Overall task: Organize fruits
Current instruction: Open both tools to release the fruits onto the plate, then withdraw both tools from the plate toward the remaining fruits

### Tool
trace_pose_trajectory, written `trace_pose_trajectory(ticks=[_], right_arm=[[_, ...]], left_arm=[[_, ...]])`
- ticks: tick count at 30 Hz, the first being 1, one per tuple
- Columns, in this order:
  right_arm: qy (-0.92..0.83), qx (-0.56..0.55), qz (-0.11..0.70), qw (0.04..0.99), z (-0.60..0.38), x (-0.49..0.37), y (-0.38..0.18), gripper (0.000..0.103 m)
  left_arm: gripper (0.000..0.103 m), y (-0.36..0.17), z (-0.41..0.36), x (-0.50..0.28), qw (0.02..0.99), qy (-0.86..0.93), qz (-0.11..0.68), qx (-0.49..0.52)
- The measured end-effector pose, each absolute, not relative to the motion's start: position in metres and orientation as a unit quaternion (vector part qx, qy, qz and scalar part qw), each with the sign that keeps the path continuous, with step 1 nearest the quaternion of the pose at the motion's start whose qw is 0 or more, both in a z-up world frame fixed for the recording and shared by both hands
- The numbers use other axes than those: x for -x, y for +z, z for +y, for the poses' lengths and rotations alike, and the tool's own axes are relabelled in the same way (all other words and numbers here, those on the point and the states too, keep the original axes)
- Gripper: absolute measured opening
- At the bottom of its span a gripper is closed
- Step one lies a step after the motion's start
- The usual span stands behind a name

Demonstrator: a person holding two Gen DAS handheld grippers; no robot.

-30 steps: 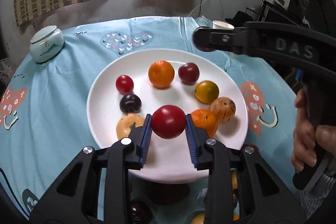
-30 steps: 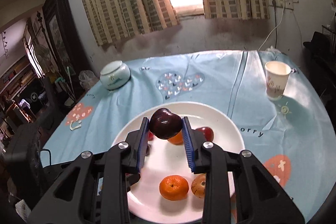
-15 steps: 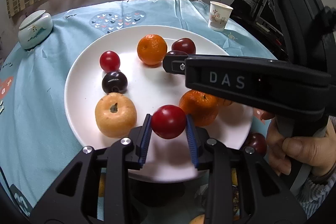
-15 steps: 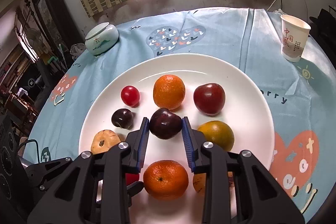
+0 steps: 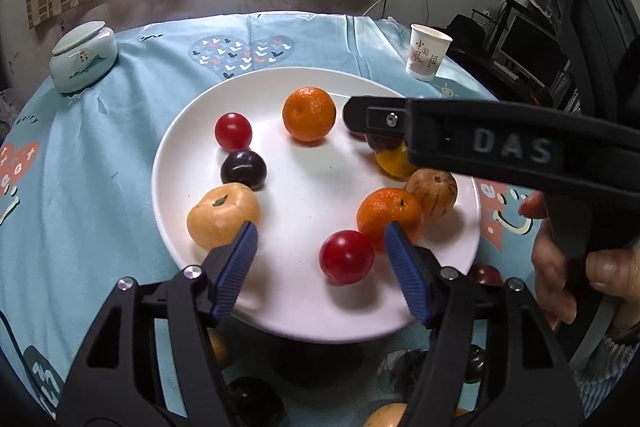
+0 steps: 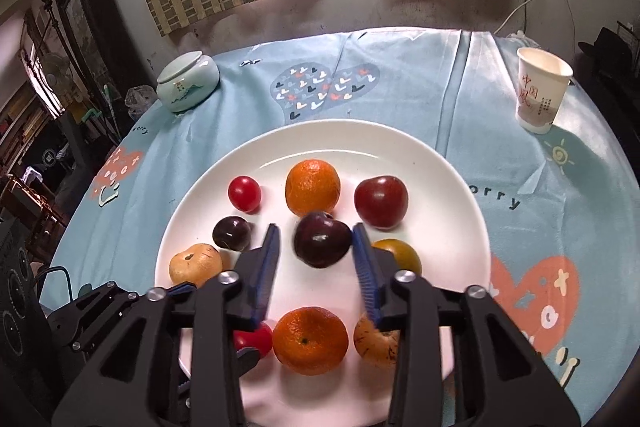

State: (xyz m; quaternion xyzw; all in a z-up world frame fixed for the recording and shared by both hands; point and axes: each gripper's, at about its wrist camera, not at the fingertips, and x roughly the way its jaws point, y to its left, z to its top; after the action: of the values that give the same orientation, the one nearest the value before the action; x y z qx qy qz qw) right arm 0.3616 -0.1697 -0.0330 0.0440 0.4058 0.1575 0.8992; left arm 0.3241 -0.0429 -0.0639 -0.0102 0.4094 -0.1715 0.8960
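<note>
Fruit on a white plate (image 6: 460, 179), set on a round table under a pale blue cloth (image 6: 400, 95) printed with hearts.

Left to right, as catalogued from the right wrist view:
- Lidded ceramic jar (image 6: 187, 81), far left of the cloth, well apart from the plate.
- Pale yellow-tan fruit (image 6: 195, 264) at the plate's left edge.
- Small dark plum (image 6: 231, 233) just above it, and a small red fruit (image 6: 244, 193) beyond that.
- Orange (image 6: 312, 193) at the back of the plate, centre.
- Large dark plum (image 6: 322, 244), resting on the plate between the fingers of the right gripper (image 6: 316, 247). Jaws were spreading apart; the left pad stood clear of the plum, the right pad close beside it (contact could not be told).
- Second orange (image 6: 310, 340) at the near edge, with a striped tan fruit (image 6: 375, 343) just right of it.
- Dark red fruit (image 6: 381, 201) at the back right, and a yellow-green fruit (image 6: 400, 255) nearer, partly hidden behind the right finger.
- Paper cup (image 6: 540, 91), upright, far right of the cloth.

From the left wrist view:
- Left gripper (image 5: 320, 249), jaws likewise opening, pads parted.
- Round red fruit (image 5: 346, 257) lay on the plate between them, nearer the right pad, touched by neither.
- Hand (image 5: 576, 267) at far right, wrapped around the other gripper's handle.
- Further fruit lay on the cloth below the plate's near rim, mostly hidden.
</note>
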Motion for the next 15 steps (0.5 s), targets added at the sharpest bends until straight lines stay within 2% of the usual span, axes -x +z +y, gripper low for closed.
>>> trace_pose_trajectory(ticks=[1,5,8,9,10,12,15], right_arm=[[0.157,-0.038,0.389,0.907,-0.169,-0.358,-0.029,0.089],[0.152,-0.06,0.356,0.92,-0.177,-0.35,-0.011,0.089],[0.176,-0.098,0.246,0.948,-0.194,-0.312,0.047,0.089],[0.181,-0.087,0.204,0.958,-0.195,-0.294,0.065,0.091],[0.182,-0.073,0.174,0.965,-0.195,-0.279,0.078,0.101],[0.183,-0.05,0.154,0.97,-0.191,-0.264,0.089,0.102],[0.183,-0.042,0.167,0.968,-0.189,-0.258,0.082,0.102]], left_arm=[[0.068,-0.063,-0.042,-0.323,0.896,-0.172,0.409,0.011],[0.068,-0.059,-0.039,-0.32,0.899,-0.171,0.403,0.015],[0.069,-0.04,-0.027,-0.312,0.909,-0.17,0.38,0.034],[0.077,-0.033,-0.022,-0.309,0.913,-0.167,0.371,0.038],[0.081,-0.026,-0.017,-0.304,0.919,-0.158,0.359,0.039],[0.084,-0.015,-0.004,-0.294,0.932,-0.133,0.337,0.034],[0.084,-0.011,0.016,-0.275,0.941,-0.108,0.32,0.039]])
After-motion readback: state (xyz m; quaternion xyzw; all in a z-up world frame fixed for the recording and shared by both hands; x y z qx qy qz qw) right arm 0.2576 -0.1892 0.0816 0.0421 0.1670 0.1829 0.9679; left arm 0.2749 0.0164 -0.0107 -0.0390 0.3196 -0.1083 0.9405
